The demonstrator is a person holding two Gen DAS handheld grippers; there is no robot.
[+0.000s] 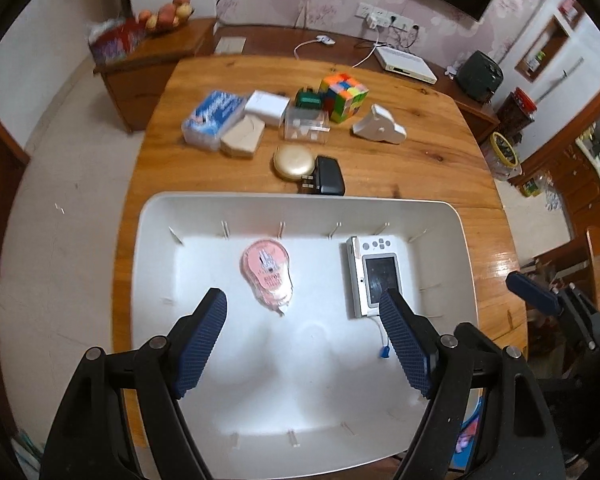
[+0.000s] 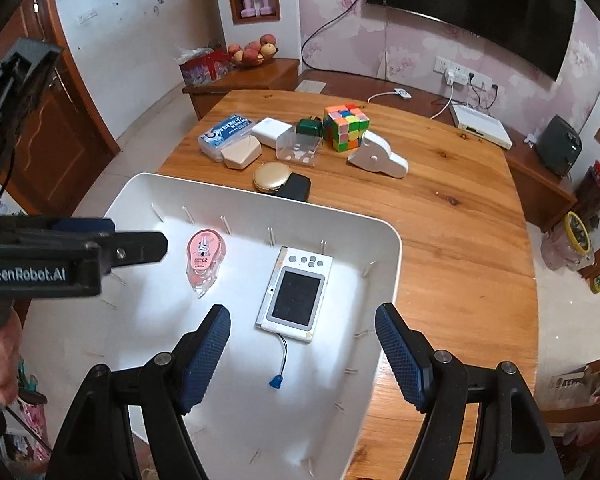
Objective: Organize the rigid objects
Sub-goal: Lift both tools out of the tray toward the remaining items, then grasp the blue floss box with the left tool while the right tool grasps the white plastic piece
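Note:
A white bin [image 1: 466, 248] [image 2: 392, 248] on the wooden table holds a pink correction-tape dispenser [image 1: 266, 274] [image 2: 204, 258] and a small white camera [image 1: 374, 276] [image 2: 296, 292] with a blue-tipped strap. My left gripper [image 1: 304, 306] hovers above the bin, open, nothing between its fingers. My right gripper [image 2: 303, 320] hangs open over the bin's right side, above the camera, also empty. Beyond the bin lie a colour cube [image 1: 343, 96] [image 2: 346, 126], a gold compact [image 1: 294, 162] [image 2: 271, 177], a black charger [image 1: 329, 176] [image 2: 296, 187], a white flat gadget [image 1: 380, 127] [image 2: 378, 156] and several small boxes.
The left gripper's body [image 2: 40, 256] and a hand [image 2: 2, 364] fill the right wrist view's left edge. A clear box [image 1: 305, 125] [image 2: 298, 147], tissue pack [image 1: 214, 117] and beige box [image 1: 243, 137] crowd the table's far left. Bare table wood [image 2: 460, 240] lies right of the bin.

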